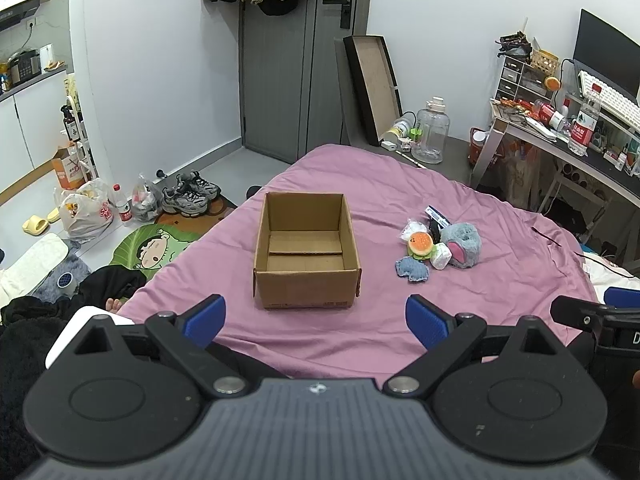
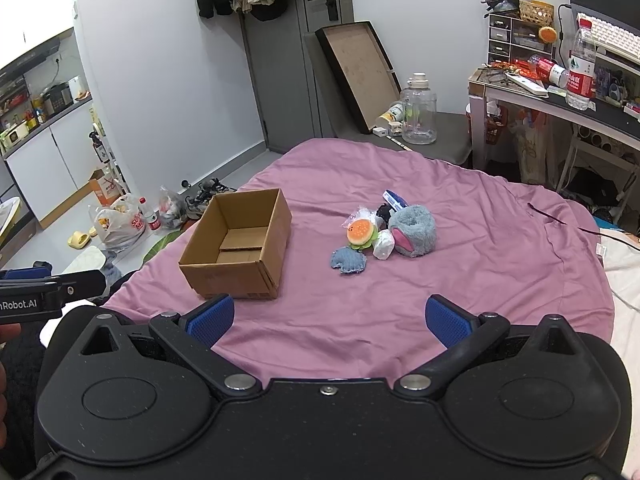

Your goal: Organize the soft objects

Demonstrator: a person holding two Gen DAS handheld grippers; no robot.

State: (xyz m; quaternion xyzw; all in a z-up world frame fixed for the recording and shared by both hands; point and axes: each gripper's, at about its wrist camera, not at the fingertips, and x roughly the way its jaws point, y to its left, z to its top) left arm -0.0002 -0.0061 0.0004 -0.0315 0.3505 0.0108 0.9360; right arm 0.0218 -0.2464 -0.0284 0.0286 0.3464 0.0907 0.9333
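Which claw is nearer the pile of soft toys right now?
Right, though only slightly. The right claw sits open almost straight in front of the pile of soft toys; the left claw faces the cardboard box, with the pile off to its right.

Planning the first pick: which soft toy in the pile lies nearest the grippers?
The flat blue knitted piece, at the pile's front edge. The burger plush, white pouch and grey fluffy toy all lie farther back.
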